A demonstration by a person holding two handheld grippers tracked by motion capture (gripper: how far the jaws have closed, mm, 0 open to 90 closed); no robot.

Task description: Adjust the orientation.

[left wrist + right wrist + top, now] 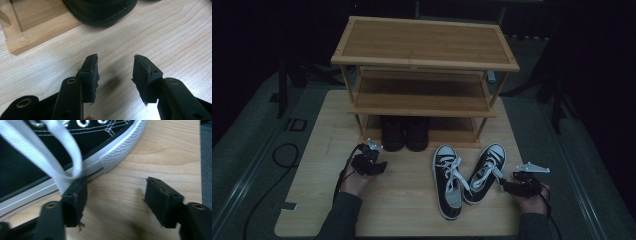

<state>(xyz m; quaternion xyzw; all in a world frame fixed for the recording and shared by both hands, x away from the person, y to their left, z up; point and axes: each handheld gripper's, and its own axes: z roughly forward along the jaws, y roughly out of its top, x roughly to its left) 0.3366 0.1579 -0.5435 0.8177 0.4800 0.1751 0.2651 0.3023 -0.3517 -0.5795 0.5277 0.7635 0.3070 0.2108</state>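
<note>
High view: wooden desk (412,200) carrying a three-tier bamboo shoe rack (424,75) at the far side. Pair of dark shoes (405,132) on the lowest shelf, toes toward the near edge. Pair of black-and-white lace-up sneakers on the desk in front of the rack, right of centre: left sneaker (447,181) lying straight, right sneaker (484,172) angled, its heel end touching the first. No brand, label or writing legible on any item.

Left gripper (369,162) in a hand near the dark shoes, over bare desk. Left gripper view: jaws partly apart, nothing between them, bare wood grain below, rack base rail (40,33) and toe of one dark shoe (100,12) just ahead.

Right gripper (514,184) in a hand at the right edge of the desk, just beside the right sneaker. Right gripper view: jaws apart, bare desk between them, left jaw at the white rubber sole (110,152), white lace (62,157) hanging against that jaw; contact with the sole not determinable.
</note>
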